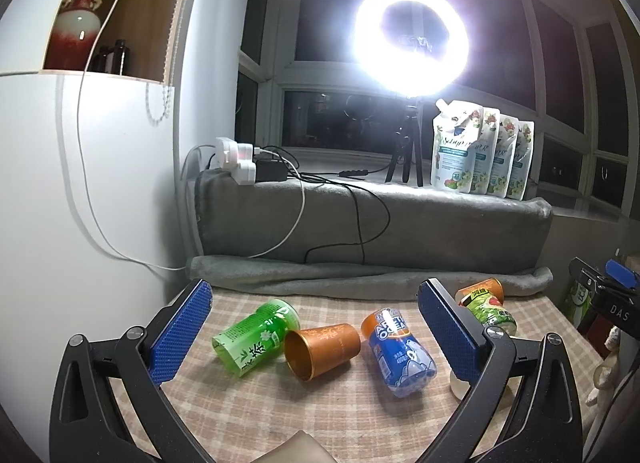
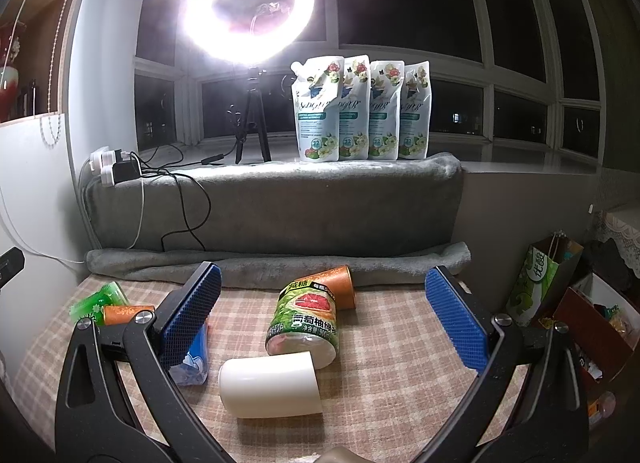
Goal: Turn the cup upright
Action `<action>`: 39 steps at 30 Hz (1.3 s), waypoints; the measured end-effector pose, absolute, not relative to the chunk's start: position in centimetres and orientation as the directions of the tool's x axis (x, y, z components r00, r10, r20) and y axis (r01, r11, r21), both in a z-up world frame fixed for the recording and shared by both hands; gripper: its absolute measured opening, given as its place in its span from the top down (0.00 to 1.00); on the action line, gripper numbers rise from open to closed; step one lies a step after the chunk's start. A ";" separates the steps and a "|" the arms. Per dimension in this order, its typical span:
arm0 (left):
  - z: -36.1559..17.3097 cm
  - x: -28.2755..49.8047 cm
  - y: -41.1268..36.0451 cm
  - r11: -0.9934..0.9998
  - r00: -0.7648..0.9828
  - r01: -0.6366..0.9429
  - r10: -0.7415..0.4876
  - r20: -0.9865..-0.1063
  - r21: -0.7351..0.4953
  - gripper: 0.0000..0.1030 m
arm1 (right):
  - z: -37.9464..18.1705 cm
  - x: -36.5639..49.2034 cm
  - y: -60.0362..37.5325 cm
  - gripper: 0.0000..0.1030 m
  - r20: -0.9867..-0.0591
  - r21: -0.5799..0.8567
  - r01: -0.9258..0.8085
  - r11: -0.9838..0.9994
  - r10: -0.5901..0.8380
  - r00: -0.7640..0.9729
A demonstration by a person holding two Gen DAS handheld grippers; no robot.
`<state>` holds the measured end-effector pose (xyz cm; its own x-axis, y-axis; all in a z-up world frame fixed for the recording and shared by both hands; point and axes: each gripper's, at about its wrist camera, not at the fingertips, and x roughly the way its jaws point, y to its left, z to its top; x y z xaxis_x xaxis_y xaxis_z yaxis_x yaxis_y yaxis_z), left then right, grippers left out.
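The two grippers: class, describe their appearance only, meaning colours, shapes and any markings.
The left gripper and the right gripper look alike: curved black plastic arms with triangular cut-outs and round silver screw heads, ending in flat rectangular fingers faced with blue, finely dimpled pads. No cables or sleeves show on either.

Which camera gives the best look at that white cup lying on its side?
The right wrist view: the white cup lies fully visible between the open fingers. In the left wrist view only a sliver peeks out behind a finger.
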<state>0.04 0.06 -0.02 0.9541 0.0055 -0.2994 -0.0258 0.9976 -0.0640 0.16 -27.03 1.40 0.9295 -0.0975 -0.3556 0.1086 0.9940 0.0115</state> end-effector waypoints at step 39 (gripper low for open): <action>-0.1 0.1 0.3 0.996 0.953 -0.038 0.012 -0.304 -0.078 0.01 | 1.1 0.7 -26.8 0.00 -0.365 0.010 0.107 0.994 -0.096 0.926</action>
